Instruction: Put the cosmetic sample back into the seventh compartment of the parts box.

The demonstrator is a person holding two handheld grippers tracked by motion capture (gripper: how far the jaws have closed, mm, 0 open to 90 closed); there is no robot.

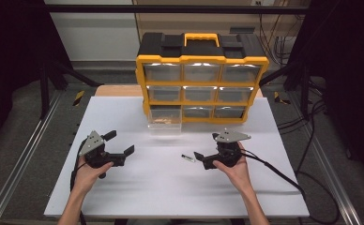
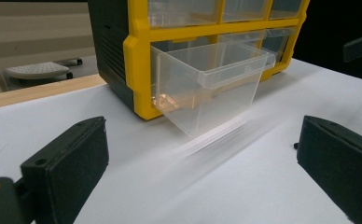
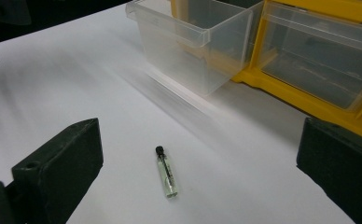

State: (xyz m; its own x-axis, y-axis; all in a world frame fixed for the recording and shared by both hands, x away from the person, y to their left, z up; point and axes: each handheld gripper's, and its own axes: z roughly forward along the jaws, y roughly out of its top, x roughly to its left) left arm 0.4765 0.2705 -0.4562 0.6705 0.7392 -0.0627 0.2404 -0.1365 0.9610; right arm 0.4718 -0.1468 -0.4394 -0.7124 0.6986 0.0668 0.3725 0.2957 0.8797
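A yellow and black drawer cabinet (image 1: 201, 79) stands at the back of the white table (image 1: 170, 187). Its bottom-left clear drawer (image 1: 165, 123) is pulled out, with something small and tan inside. A small glass vial (image 1: 187, 158) with a black cap lies flat on the table in front of it. My right gripper (image 1: 206, 146) is open just right of the vial. In the right gripper view the vial (image 3: 166, 171) lies between the open jaws of that gripper (image 3: 198, 179). My left gripper (image 1: 120, 143) is open and holds nothing. It faces the drawer (image 2: 212, 84) from a short way off.
The cabinet's other clear drawers (image 3: 319, 56) are pushed in. Metal rails (image 1: 25, 154) run along both sides of the table, and cables (image 1: 283, 173) trail off to the right. A wooden board (image 2: 39, 91) shows behind the white surface.
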